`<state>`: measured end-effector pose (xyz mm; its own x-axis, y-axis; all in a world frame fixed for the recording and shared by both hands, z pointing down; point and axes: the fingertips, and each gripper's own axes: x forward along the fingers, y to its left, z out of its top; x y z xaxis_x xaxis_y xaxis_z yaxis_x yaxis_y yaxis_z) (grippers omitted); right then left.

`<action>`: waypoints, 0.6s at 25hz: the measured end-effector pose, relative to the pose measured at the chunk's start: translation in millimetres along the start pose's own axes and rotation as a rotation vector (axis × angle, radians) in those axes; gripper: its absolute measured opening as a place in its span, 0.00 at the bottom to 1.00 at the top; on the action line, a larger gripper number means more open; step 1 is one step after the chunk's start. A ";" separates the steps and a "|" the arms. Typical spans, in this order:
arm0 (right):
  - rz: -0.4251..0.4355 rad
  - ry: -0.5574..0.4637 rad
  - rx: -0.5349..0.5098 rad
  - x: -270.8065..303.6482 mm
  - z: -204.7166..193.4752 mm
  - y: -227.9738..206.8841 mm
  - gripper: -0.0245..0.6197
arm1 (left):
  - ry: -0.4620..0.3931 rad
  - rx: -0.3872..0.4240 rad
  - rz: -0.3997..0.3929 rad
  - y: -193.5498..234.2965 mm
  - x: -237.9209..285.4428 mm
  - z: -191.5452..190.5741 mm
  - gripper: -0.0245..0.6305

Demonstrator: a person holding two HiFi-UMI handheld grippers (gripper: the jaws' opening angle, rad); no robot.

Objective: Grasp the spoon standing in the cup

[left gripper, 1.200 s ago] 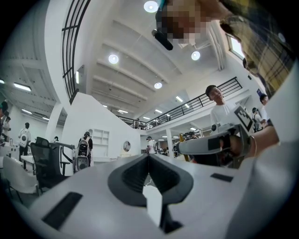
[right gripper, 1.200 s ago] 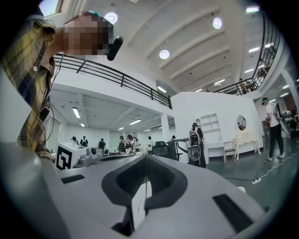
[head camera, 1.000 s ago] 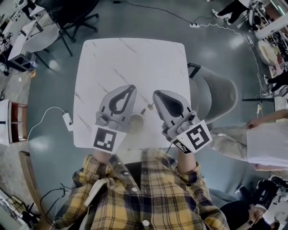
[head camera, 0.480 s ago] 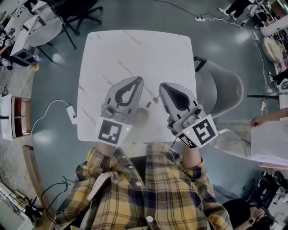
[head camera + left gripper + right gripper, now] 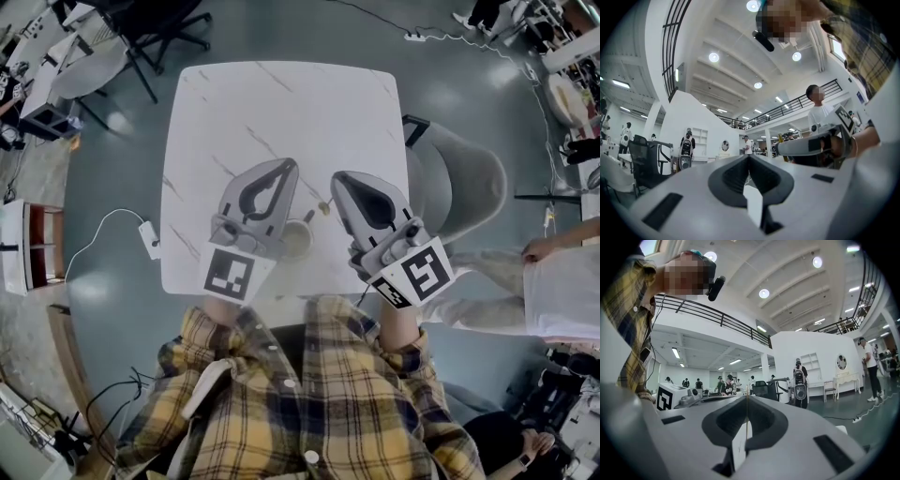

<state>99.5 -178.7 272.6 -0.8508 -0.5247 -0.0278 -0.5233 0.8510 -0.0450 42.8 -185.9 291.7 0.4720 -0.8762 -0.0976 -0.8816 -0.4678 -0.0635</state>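
A beige cup point(image 5: 298, 241) stands near the front edge of the white marble table point(image 5: 281, 112). The spoon point(image 5: 318, 213) leans out of the cup toward the far right. My left gripper point(image 5: 288, 166) is just left of the cup, jaws shut and empty. My right gripper point(image 5: 338, 179) is just right of the spoon, also shut and empty. Neither touches the cup or the spoon. In the left gripper view the shut left gripper point(image 5: 749, 156) points out into the room, with no cup in sight. The right gripper point(image 5: 746, 397) shows the same in the right gripper view.
A grey chair point(image 5: 459, 192) stands against the table's right side. A black office chair point(image 5: 155, 28) is beyond the far left corner. A white adapter with its cable point(image 5: 150, 246) lies on the floor at the left. A person in white point(image 5: 558, 286) stands at the right.
The head view shifted a little a second ago, so the table sits slightly further right. Both grippers keep the same places beside the cup, still shut.
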 end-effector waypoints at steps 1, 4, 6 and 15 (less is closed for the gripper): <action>0.000 0.000 0.000 -0.2 -0.1 0.2 0.06 | -0.001 0.002 -0.001 -0.4 -0.2 0.0 0.07; 0.002 -0.001 -0.001 -0.5 -0.4 2.0 0.06 | -0.003 0.007 -0.004 -0.5 -1.5 -0.2 0.07; 0.003 0.000 -0.003 -1.1 0.3 2.7 0.06 | -0.003 0.006 -0.004 -0.8 -1.8 0.5 0.07; 0.008 -0.006 -0.008 -4.7 1.8 5.0 0.06 | -0.001 0.004 -0.018 -4.2 -4.3 -0.2 0.07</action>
<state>100.9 -172.0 270.7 -0.8545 -0.5183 -0.0340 -0.5172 0.8551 -0.0369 44.5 -180.2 292.6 0.4878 -0.8675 -0.0976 -0.8729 -0.4830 -0.0694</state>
